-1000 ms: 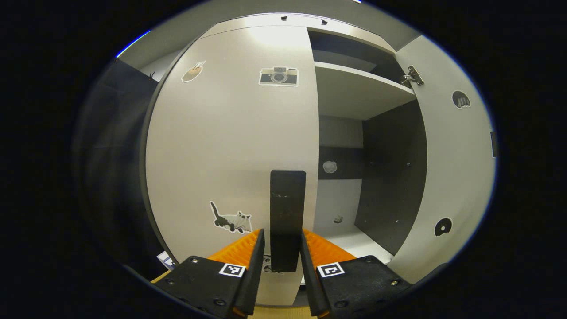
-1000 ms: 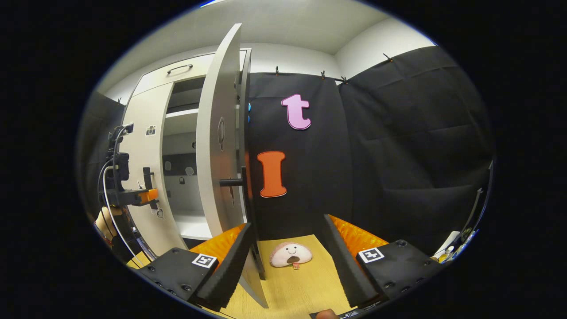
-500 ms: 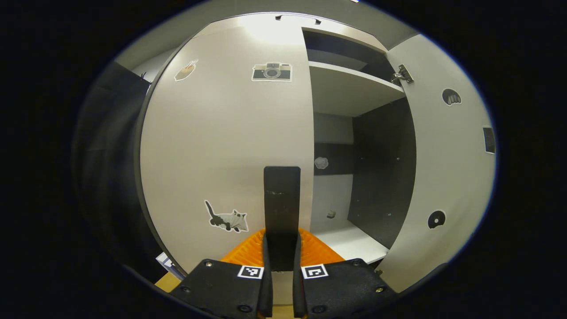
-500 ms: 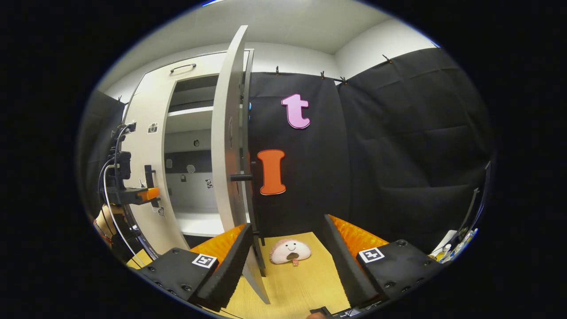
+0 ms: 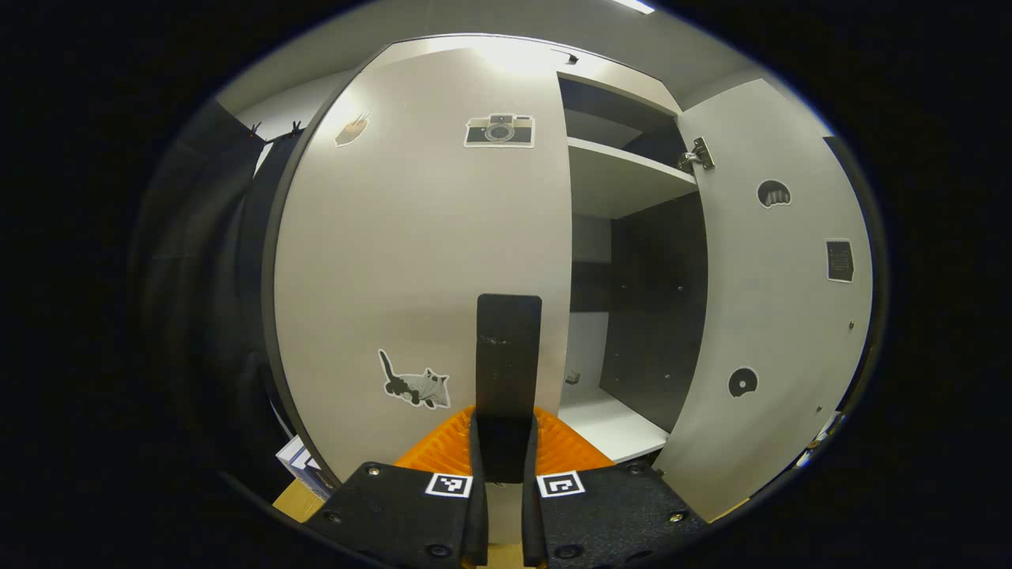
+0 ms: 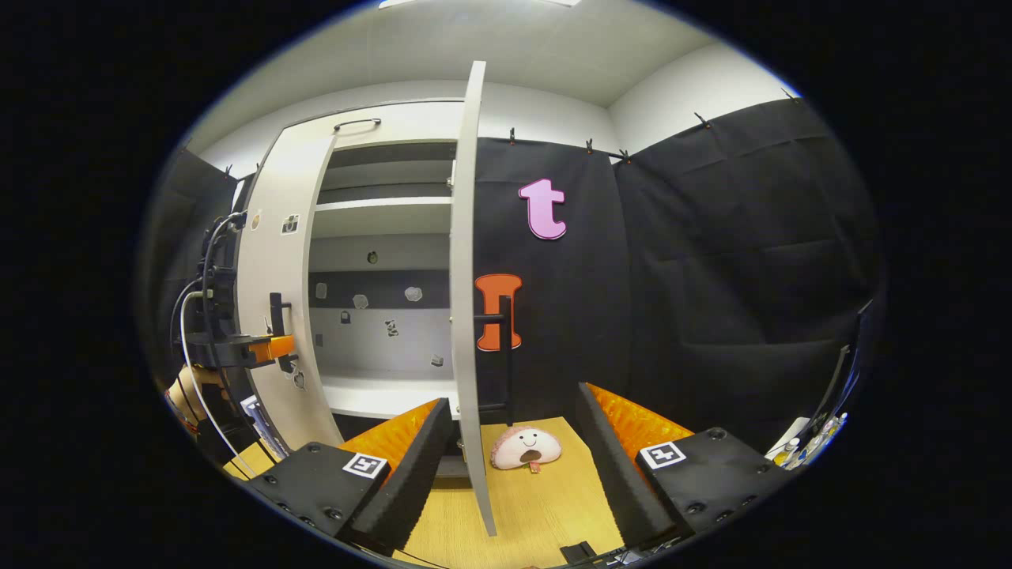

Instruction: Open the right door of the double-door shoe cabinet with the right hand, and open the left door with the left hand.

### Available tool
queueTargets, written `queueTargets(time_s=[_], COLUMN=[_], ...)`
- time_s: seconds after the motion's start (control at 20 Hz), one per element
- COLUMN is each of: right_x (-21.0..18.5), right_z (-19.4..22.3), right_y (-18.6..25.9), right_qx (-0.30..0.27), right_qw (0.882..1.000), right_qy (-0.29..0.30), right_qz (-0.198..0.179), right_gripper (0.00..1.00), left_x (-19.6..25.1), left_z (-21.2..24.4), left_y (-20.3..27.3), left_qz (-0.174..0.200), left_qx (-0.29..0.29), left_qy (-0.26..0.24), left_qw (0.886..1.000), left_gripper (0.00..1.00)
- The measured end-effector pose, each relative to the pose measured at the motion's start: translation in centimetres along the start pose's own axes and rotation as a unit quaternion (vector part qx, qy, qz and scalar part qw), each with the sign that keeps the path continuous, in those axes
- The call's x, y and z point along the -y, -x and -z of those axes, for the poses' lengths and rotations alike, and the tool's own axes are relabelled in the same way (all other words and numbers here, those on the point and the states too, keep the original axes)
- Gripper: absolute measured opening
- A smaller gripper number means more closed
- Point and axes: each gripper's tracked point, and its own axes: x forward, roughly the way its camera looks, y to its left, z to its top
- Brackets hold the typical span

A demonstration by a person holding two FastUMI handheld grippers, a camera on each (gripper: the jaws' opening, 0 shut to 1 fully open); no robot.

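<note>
We have the left door (image 5: 419, 261) nearly closed against the cabinet front, its black handle (image 5: 508, 356) clamped between the left gripper (image 5: 503, 450) fingers, so we can pull it. The right door (image 6: 465, 300) stands swung out edge-on; our right gripper (image 6: 510, 442) hangs with fingers apart, holding nothing, near a plush toy (image 6: 525, 447) on the floor.

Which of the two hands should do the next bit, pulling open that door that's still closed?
Left. The left hand-held gripper is shut on the left door's handle; the right hand-held gripper is open beside the already open right door.
</note>
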Motion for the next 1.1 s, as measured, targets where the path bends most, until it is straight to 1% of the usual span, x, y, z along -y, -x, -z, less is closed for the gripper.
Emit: queueTargets(time_s=[0.05,0.1,0.35,0.55,0.85,1.1], right_x=[-0.2,-0.6,-1.5,-2.0,-3.0,-4.0], right_z=[0.0,0.0,-0.1,-0.2,-0.2,0.0], right_y=[0.2,0.3,1.0,1.2,1.9,2.0], right_qx=[0.0,0.0,0.004,0.005,0.005,0.0], right_qw=[1.0,1.0,1.0,1.0,1.0,0.999], right_qy=[0.002,0.001,-0.005,-0.005,-0.003,-0.003], right_qz=[0.001,0.0,-0.004,-0.007,-0.018,-0.033], right_gripper=[1.0,0.99,1.0,1.0,1.0,0.99], left_x=[0.0,-0.1,-0.8,-1.2,-2.0,-2.6], left_z=[0.0,0.0,0.1,0.1,0.3,0.2], left_y=[0.1,0.4,1.7,2.6,3.4,3.6], left_qz=[0.003,0.007,0.02,0.024,0.018,0.011], left_qx=[0.0,0.0,-0.002,-0.001,0.001,0.005], left_qy=[0.0,0.003,0.014,0.014,0.01,0.008], left_qw=[1.0,1.0,1.0,1.0,1.0,1.0], left_gripper=[0.18,0.17,0.17,0.17,0.17,0.14])
